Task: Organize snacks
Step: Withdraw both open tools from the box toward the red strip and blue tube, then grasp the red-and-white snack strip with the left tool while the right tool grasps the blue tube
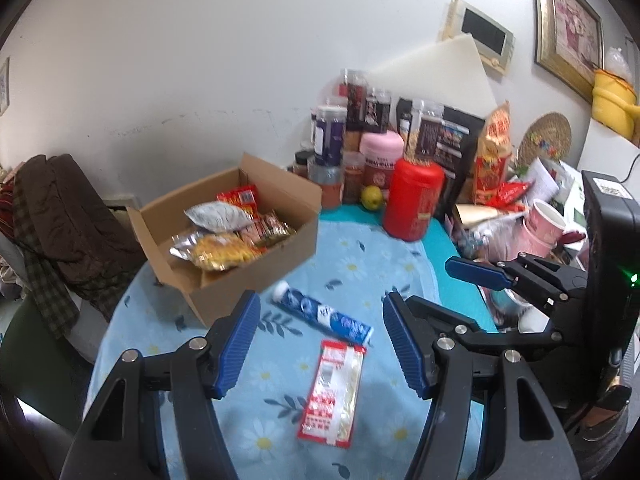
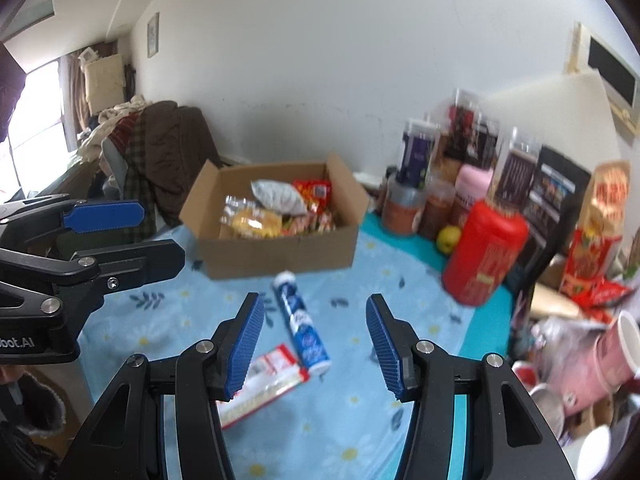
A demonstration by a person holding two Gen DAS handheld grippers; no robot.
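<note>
My left gripper (image 1: 320, 344) stands with its blue-padded fingers (image 1: 236, 344) spread wide and holding nothing; my right gripper (image 2: 314, 348) is likewise parted and empty, and in the left wrist view it also shows at the right edge. Landmark: the cardboard box (image 1: 256, 276), open-topped, on the blue daisy-print tablecloth (image 1: 360, 256). Just in front of the box lies a blue-and-white tube-shaped pack (image 1: 320, 312), cap end nearest the box wall, not touching it. Just beyond the tube's far end from the box lies a flat red-and-white packet (image 1: 332, 392), directly below my left gripper's gap. Inside the box sit a silver bag (image 1: 218, 216), yellow snacks (image 1: 220, 252) and red wrappers (image 1: 240, 198). To the right of the box stands a red canister (image 1: 412, 200), with jars (image 1: 332, 132) behind it against the wall.
</note>
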